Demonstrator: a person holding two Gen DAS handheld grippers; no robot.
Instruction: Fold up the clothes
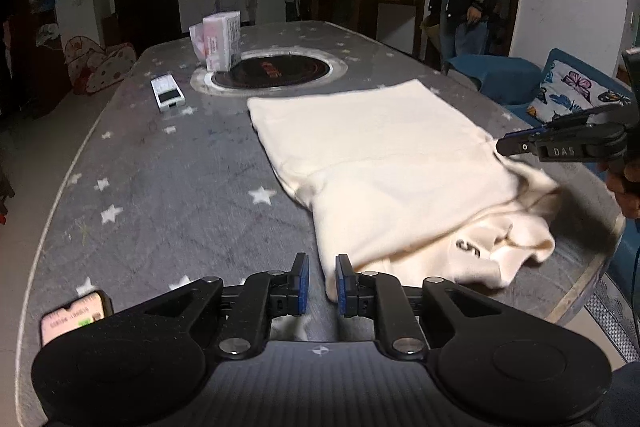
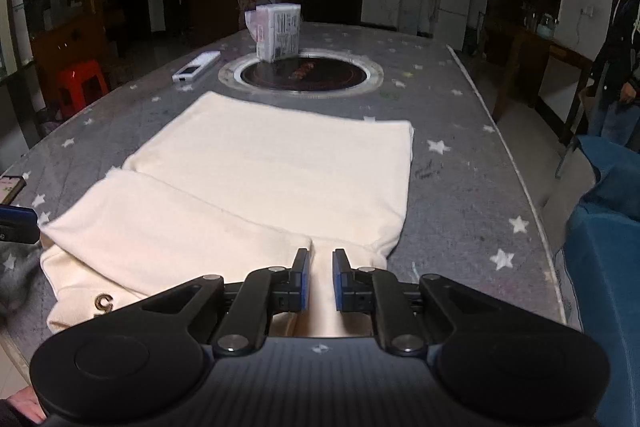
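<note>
On the star-patterned table (image 2: 460, 187), a cream garment (image 2: 260, 179) is spread partly folded, with a round hob (image 2: 300, 73) at its 12 o'clock. Both the left gripper (image 1: 322, 277) and the right gripper (image 2: 320, 273) are held parted at its near edge, nothing being clasped.

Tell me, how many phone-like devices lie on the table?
2. A white device lies left of the round burner, beyond the cream garment. A phone with a lit screen lies at the near edge, partly behind the left gripper. Others may be hidden.
</note>
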